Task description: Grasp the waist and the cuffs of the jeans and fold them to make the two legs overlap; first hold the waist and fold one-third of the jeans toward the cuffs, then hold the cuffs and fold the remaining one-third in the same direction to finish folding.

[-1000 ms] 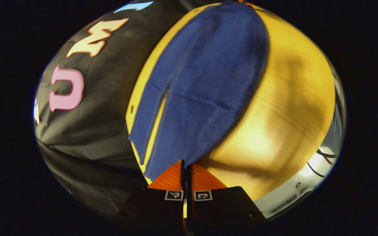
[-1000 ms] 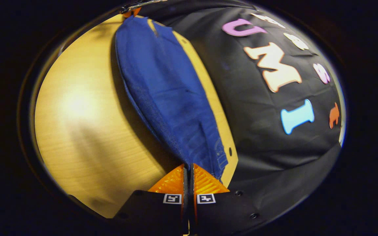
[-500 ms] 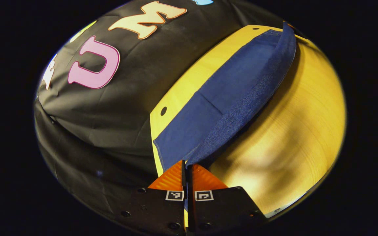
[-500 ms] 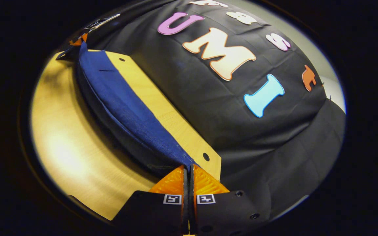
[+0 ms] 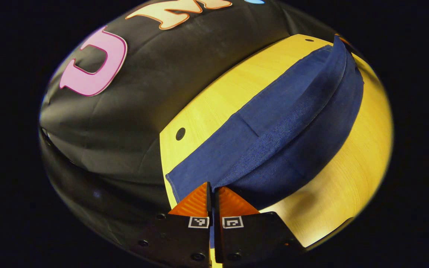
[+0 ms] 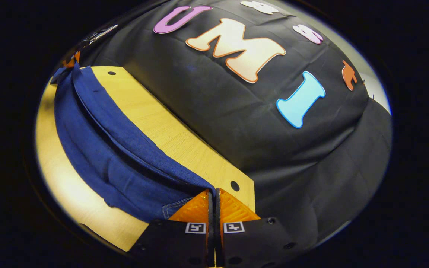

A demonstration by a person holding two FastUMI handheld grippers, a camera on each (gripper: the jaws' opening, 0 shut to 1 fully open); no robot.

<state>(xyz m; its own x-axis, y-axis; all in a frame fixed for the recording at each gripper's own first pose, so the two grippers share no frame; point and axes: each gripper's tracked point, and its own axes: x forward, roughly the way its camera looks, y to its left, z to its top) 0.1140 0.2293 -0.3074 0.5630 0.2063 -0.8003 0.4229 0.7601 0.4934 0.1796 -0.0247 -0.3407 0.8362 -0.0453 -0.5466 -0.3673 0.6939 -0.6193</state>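
The jeans (image 5: 274, 130) are dark blue denim, stretched lengthwise between the two grippers along the far part of the wooden worktop (image 5: 214, 100), close to the black cloth wall (image 5: 143, 85). In the left gripper view the cloth runs away from the fingers as a long band in two layers — an upper flap with a stitched hem on its far edge and a grainy fold line down its middle, and a darker lower layer that bulges out toward the near side and lies on the wood. The left gripper (image 5: 211, 188) has its fingers pressed together on the near corner of that upper fold, the denim pinched between them.

In the right gripper view the jeans (image 6: 99, 149) sweep in a curve from the fingers to the far left, where the other gripper (image 6: 73, 59) shows small at the cloth's far end. Here too there are two layers: a narrower upper strip with a dark shadowed gap beneath it, and a wider, lighter-looking lower layer resting on the worktop (image 6: 162, 130). Pale stitching shows on the denim just left of the fingers. The right gripper (image 6: 212, 193) is closed on the edge of the upper strip — both fingers meeting with the cloth caught between them.

A small round hole (image 6: 234, 184) in the worktop lies just beyond the right gripper, at the board's corner.
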